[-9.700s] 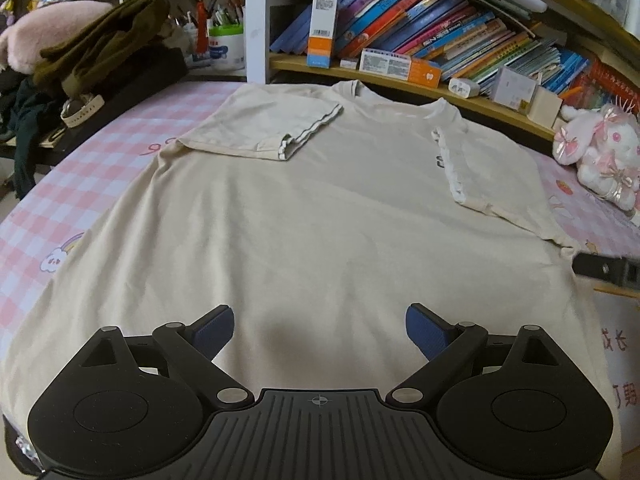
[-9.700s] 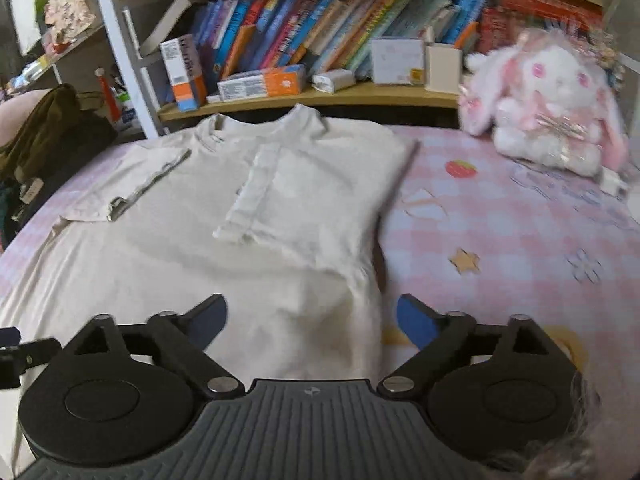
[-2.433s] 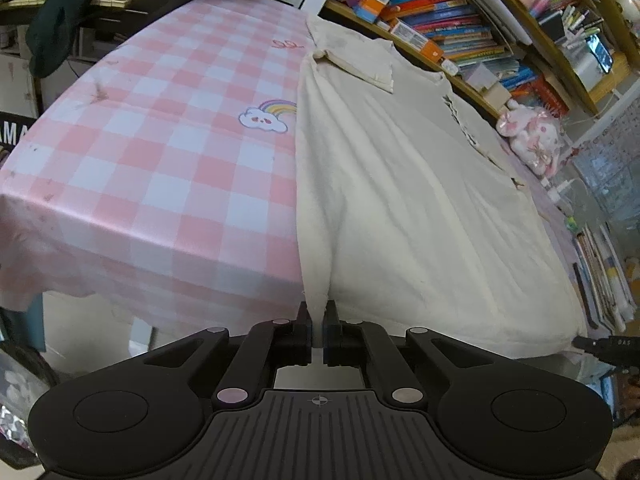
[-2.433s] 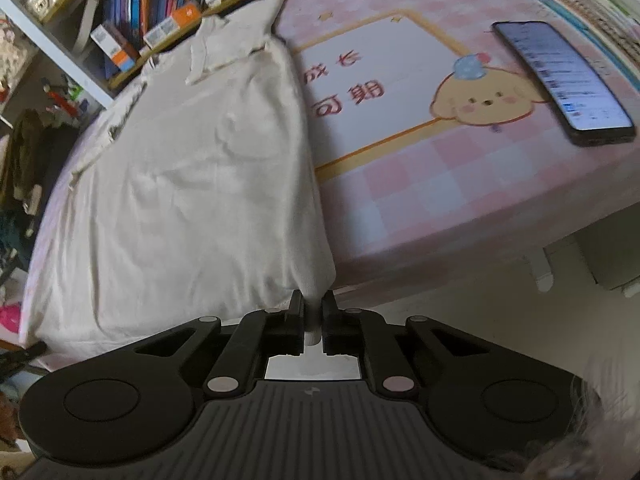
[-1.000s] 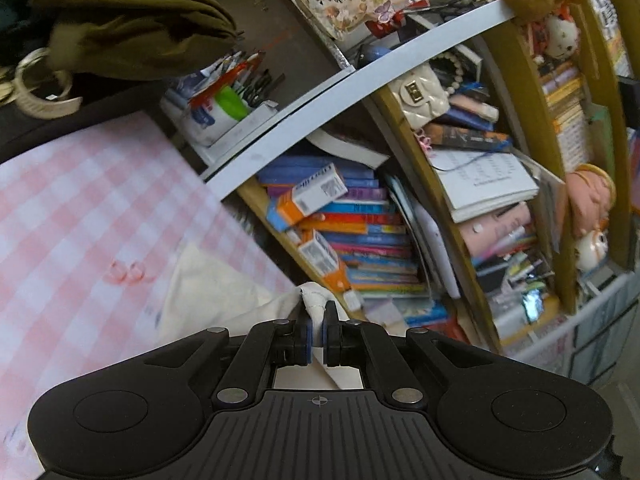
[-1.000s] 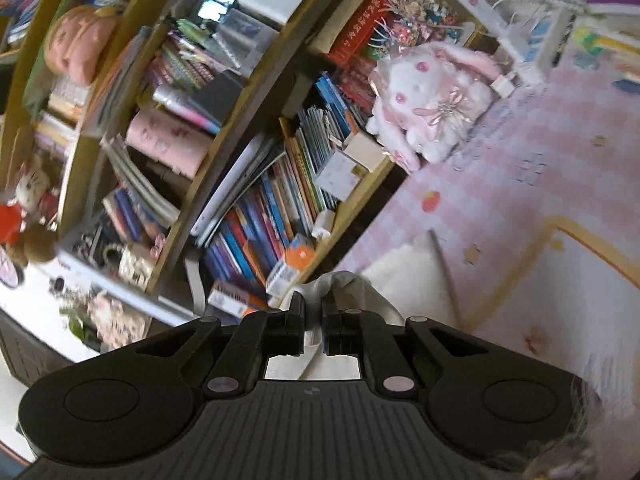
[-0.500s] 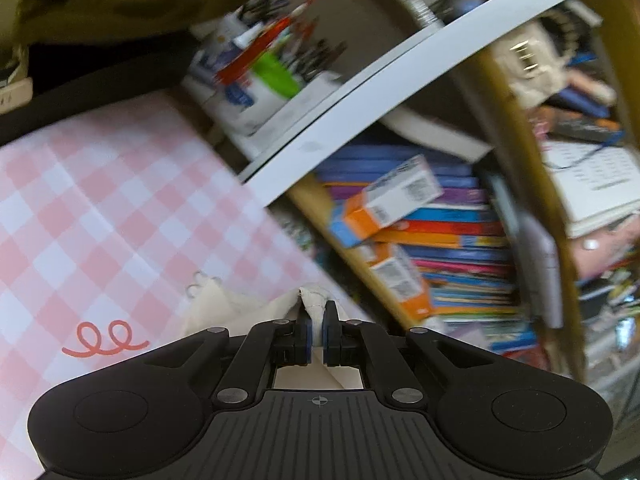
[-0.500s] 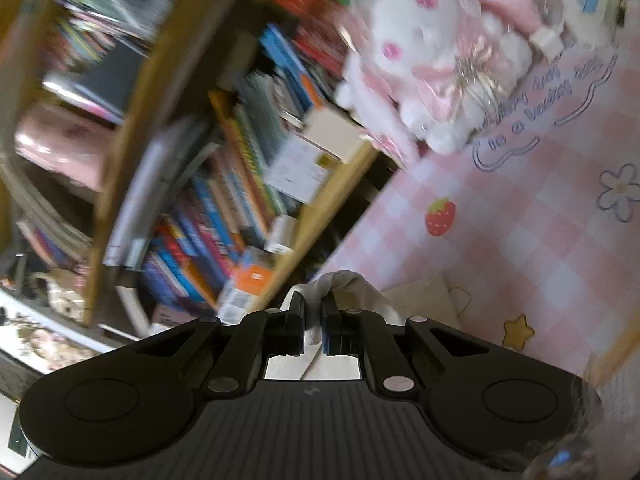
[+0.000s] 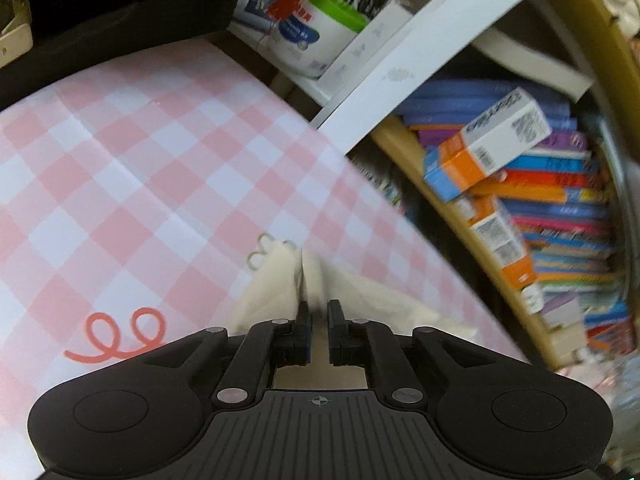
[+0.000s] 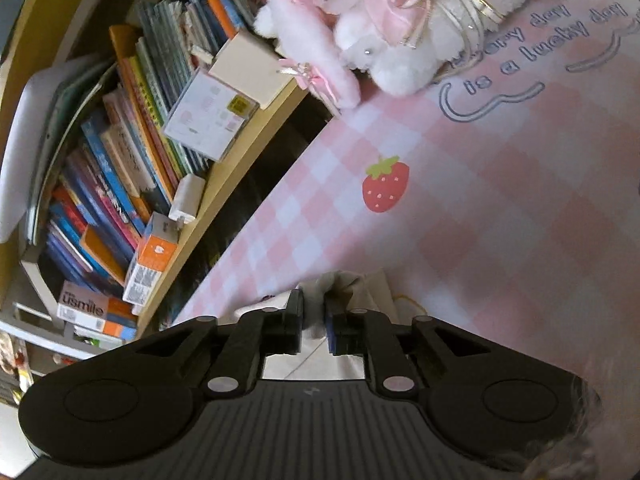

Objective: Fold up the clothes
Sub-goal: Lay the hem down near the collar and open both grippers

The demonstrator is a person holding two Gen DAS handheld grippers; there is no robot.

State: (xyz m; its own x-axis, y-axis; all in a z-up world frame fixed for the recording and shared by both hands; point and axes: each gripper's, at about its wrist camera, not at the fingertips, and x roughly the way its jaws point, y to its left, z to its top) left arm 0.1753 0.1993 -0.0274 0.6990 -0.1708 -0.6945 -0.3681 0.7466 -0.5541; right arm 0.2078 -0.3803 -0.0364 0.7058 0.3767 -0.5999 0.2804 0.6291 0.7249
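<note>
— Pink and white squares cover the table (image 9: 132, 168) under you. What sits behind it?

— Shelves full of books (image 9: 560, 200), and a cup of pens (image 9: 320, 36). On your right side a fluffy pink bunny (image 10: 384, 20) sits near a strawberry picture (image 10: 385, 185).

— Where is the shirt?

— The cream shirt (image 9: 276, 280) lies bunched on the table, right at your tips. Some of its cloth sits between the jaws of your left gripper (image 9: 319, 316). Those jaws are opening, with a small gap now.

— And your other one?

— Your right gripper (image 10: 314, 312) is opening too. Shirt cloth (image 10: 352, 284) sits in its gap and pokes out in front.
</note>
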